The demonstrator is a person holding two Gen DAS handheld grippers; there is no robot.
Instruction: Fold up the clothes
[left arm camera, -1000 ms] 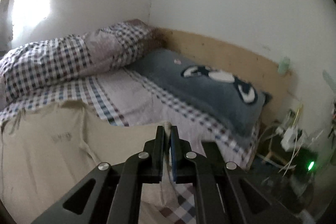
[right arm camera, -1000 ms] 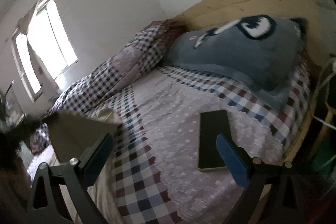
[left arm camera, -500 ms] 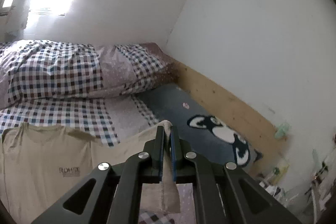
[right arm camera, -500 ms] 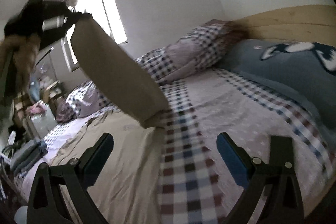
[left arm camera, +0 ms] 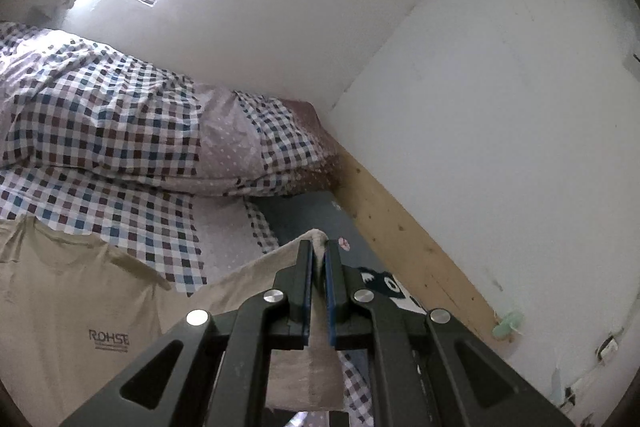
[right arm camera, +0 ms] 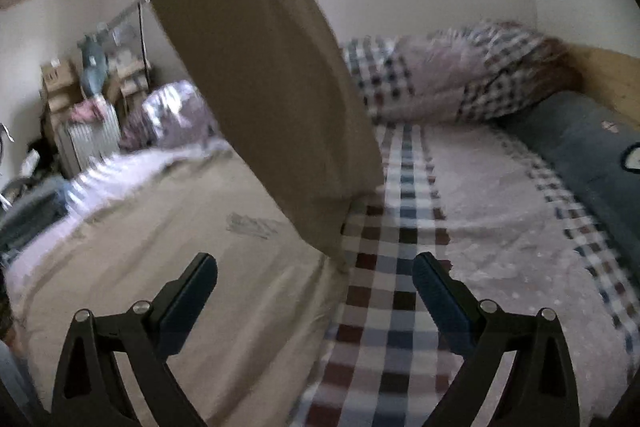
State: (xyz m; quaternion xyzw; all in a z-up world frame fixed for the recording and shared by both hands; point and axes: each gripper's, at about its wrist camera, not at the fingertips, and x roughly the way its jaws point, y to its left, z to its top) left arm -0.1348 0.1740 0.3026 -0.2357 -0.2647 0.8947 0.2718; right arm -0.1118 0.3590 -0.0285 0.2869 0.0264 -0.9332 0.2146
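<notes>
A beige T-shirt with a small dark chest print lies spread on the bed. My left gripper is shut on one edge of it, and that part of the cloth is lifted off the bed. In the right wrist view the raised flap of the T-shirt hangs from the top of the picture down to the shirt's right side. My right gripper hovers just above that side edge, where the shirt meets the sheet. Its jaws are wide and closing, and the pads do not touch the cloth.
The bed has a checked and dotted sheet. A bunched checked duvet lies along the far wall and a grey pillow against the wooden headboard. Boxes and clutter stand beyond the bed's left side.
My left gripper has risen with the shirt edge and rolled. My right gripper swung left across the bed from beside a phone to the shirt's side edge, and its jaws narrowed a little.
</notes>
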